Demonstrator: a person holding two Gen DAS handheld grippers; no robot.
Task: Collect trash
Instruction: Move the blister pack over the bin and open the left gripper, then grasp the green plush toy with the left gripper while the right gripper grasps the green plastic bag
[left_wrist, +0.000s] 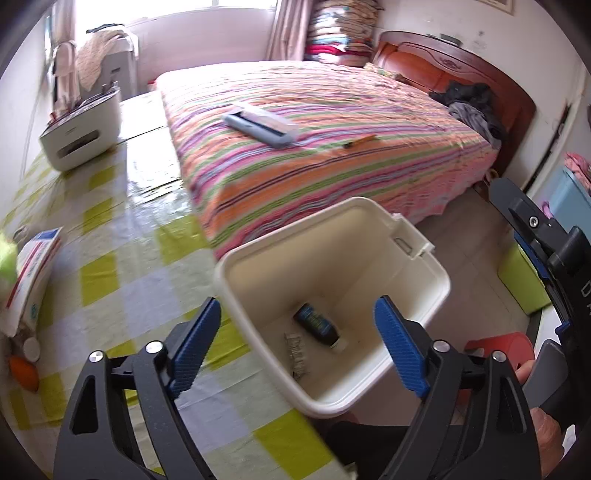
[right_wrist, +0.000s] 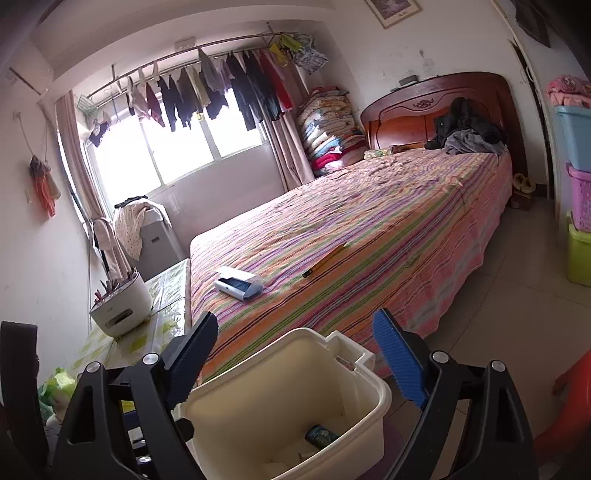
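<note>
A cream plastic bin (left_wrist: 369, 236) stands on the floor between the table and the bed. At its bottom lie a dark bottle (left_wrist: 320, 326) and a silvery blister strip (left_wrist: 297, 356). My left gripper (left_wrist: 297, 306) hangs over the bin's mouth, pointing steeply down. Its blue pads are wide apart with nothing between them. My right gripper (right_wrist: 295, 317) is held flatter, just above the same bin (right_wrist: 258, 391). It is open and empty too. The bottle (right_wrist: 320, 435) shows in that view as well.
A bed with a striped cover (left_wrist: 332, 173) carries a grey-blue case (left_wrist: 258, 125) and a pencil (left_wrist: 360, 141). The checked table (left_wrist: 110, 258) holds a white appliance (left_wrist: 81, 129) and a box (left_wrist: 33, 266). A red stool (left_wrist: 506, 347) and green crate (left_wrist: 521, 280) stand at the right.
</note>
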